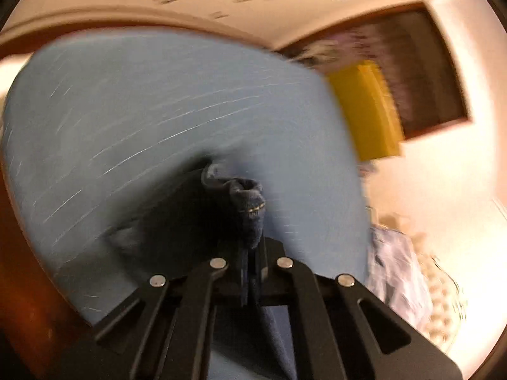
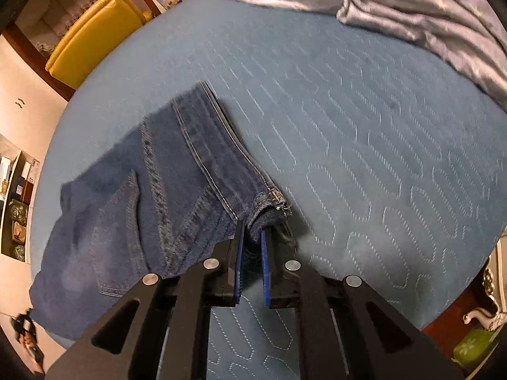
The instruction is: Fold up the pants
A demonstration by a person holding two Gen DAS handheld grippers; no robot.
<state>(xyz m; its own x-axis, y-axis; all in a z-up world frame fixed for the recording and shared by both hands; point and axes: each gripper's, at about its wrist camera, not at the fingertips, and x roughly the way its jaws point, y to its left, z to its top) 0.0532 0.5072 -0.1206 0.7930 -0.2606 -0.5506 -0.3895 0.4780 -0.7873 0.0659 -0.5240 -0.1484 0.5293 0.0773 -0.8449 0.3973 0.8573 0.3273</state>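
The pants are dark blue jeans (image 2: 152, 190) lying on a blue quilted bed cover (image 2: 364, 145), waistband end toward the camera in the right wrist view. My right gripper (image 2: 252, 240) is shut on the waistband corner by the button, with its blue pads (image 2: 238, 262) pinching the cloth. In the left wrist view, which is blurred by motion, my left gripper (image 1: 252, 250) is shut on a bunched dark denim edge (image 1: 247, 209) that stands up between the fingers, held over the bed cover (image 1: 158, 110).
A grey star-print blanket (image 2: 396, 3) is heaped at the far side of the bed. A yellow chair (image 2: 95, 34) stands beyond the bed's left edge; it also shows in the left wrist view (image 1: 367, 110). Shelves (image 2: 16, 196) line the left wall.
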